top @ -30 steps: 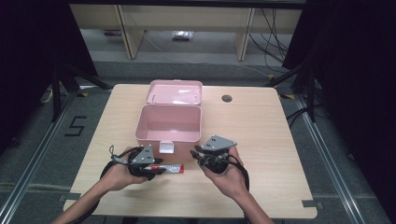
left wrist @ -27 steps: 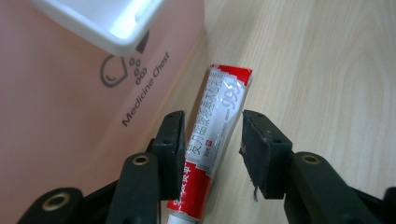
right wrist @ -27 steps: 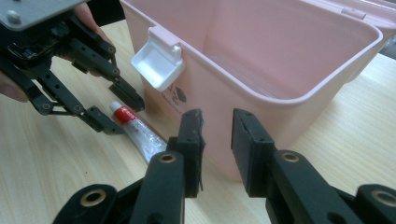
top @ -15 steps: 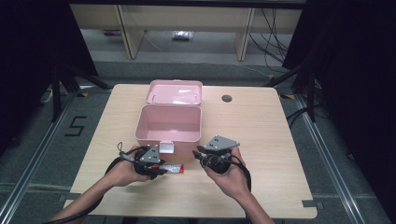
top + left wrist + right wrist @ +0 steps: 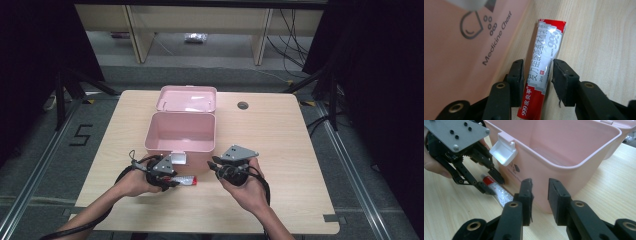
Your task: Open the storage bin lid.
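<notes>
A red and silver ointment tube [image 5: 546, 47] lies flat on the table against the front wall of an open pink medicine chest [image 5: 200, 155]. My left gripper [image 5: 537, 72] is open and straddles the tube's lower half, one jaw close to each edge. In the high view the left gripper [image 5: 172, 182] sits at the chest's front left with the tube's [image 5: 187, 181] red end poking out to its right. My right gripper [image 5: 214, 167] hovers at the chest's front right corner. It is open by a narrow gap with nothing between its jaws, and points at the chest wall [image 5: 564, 172].
The chest's lid [image 5: 187, 98] lies folded back behind the box. A white latch [image 5: 504, 150] hangs from the front rim, just above the left gripper [image 5: 494, 184]. A round cable hole [image 5: 243, 105] is at the table's back right. Bare wood spreads to the right.
My left gripper has slid right along the chest's front, over the tube, so less of the tube shows. The right gripper has barely moved.
</notes>
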A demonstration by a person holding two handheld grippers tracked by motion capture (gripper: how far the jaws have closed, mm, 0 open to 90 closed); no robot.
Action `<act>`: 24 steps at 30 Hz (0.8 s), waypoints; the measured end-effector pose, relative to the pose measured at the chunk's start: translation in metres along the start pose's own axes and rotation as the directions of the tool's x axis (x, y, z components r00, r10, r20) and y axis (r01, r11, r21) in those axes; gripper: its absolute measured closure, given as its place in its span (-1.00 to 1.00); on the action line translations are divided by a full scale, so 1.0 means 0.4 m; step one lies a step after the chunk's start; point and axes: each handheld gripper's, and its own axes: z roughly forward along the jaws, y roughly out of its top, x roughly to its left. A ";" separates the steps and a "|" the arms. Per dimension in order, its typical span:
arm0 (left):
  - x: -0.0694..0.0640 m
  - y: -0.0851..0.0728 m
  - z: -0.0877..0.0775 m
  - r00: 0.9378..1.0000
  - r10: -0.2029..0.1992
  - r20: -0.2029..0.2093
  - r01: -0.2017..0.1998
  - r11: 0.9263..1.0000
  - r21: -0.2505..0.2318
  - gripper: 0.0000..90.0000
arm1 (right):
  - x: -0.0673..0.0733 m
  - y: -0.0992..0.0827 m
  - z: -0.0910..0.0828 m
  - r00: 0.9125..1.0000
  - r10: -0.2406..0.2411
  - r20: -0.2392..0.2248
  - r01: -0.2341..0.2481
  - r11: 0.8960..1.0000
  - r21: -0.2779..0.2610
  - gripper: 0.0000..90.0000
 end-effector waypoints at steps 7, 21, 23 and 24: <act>0.004 0.003 0.009 1.000 0.004 0.025 -0.005 1.000 0.019 0.34 | -0.002 -0.001 -0.003 1.000 -0.002 0.008 0.002 1.000 -0.005 0.65; 0.007 0.008 0.010 0.997 -0.028 0.069 0.025 0.999 0.044 0.49 | -0.003 0.000 -0.002 1.000 -0.002 0.013 0.002 1.000 -0.018 0.64; 0.006 0.008 0.010 0.996 -0.038 0.076 0.035 0.998 0.048 0.52 | -0.003 0.000 -0.002 1.000 0.000 0.014 0.000 1.000 -0.015 0.64; 0.005 0.009 0.010 0.996 -0.045 0.079 0.041 0.998 0.055 0.52 | -0.003 0.000 -0.002 1.000 0.000 0.013 0.000 1.000 -0.015 0.64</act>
